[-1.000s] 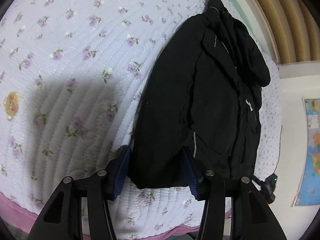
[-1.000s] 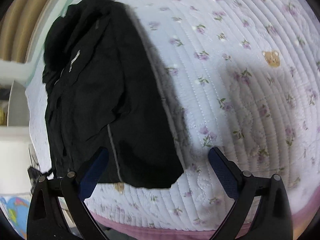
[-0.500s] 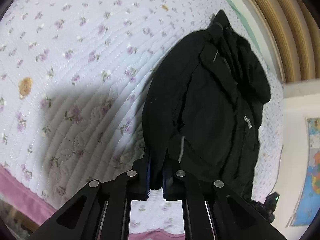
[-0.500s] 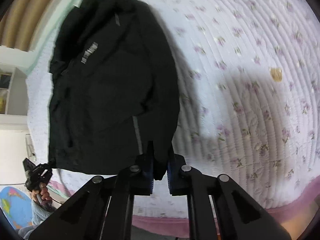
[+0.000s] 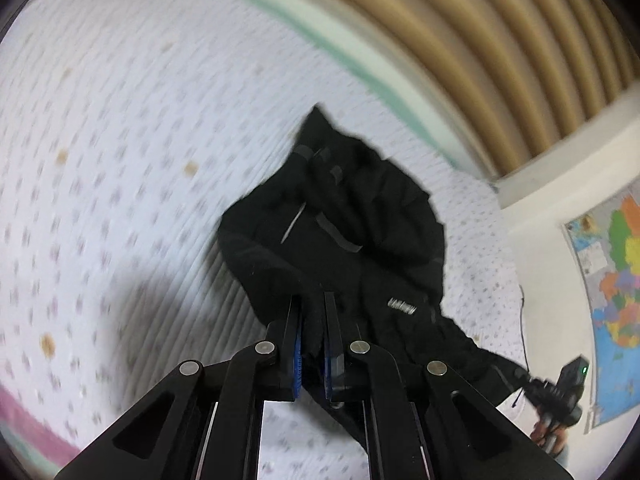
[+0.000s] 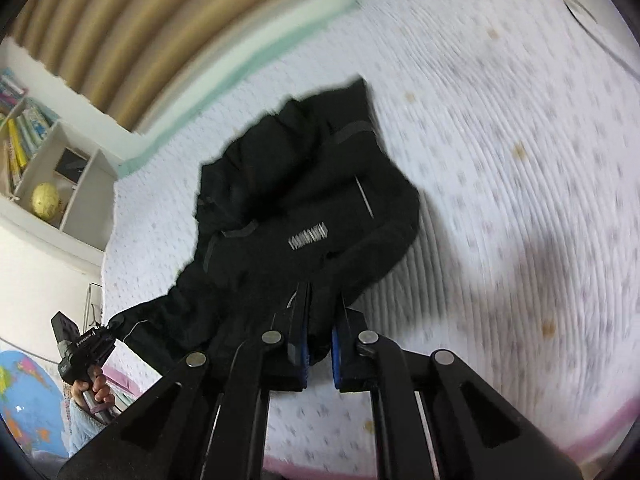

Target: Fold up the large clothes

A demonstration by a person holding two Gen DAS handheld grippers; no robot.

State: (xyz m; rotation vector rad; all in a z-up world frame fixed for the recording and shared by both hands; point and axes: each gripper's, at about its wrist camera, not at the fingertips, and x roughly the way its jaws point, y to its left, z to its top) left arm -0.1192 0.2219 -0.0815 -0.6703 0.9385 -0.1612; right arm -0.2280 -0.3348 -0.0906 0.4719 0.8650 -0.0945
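Two views show us the same black hooded jacket, pinched at its near hem and lifted off a bed covered by a white quilted bedspread with small purple flowers.

From the left wrist, we see the left gripper (image 5: pixel 313 344) with its blue-padded jaws closed tight on a fold of the black hooded jacket (image 5: pixel 360 240). The garment's near part hangs up from the white quilted bedspread (image 5: pixel 120 160), while its hood end lies toward the far edge of the bed, near the tan ribbed headboard (image 5: pixel 500 40). A stretch of black cloth runs to the lower right, where the right gripper (image 5: pixel 560 394) holds it; we cannot make out its jaws from here. A colourful wall map (image 5: pixel 616 280) hangs at the right.

From the right wrist, we see the right gripper (image 6: pixel 319 344) with its jaws likewise shut on a bunch of the jacket's hem. The jacket, white lettering on its chest, lies crumpled toward the bed's far left corner. A strip of cloth leads to the lower left, to the left gripper in a hand (image 6: pixel 94 394). Beyond it stand a white bookshelf (image 6: pixel 76 184) and a globe (image 6: pixel 24 404). The bedspread is blurred.
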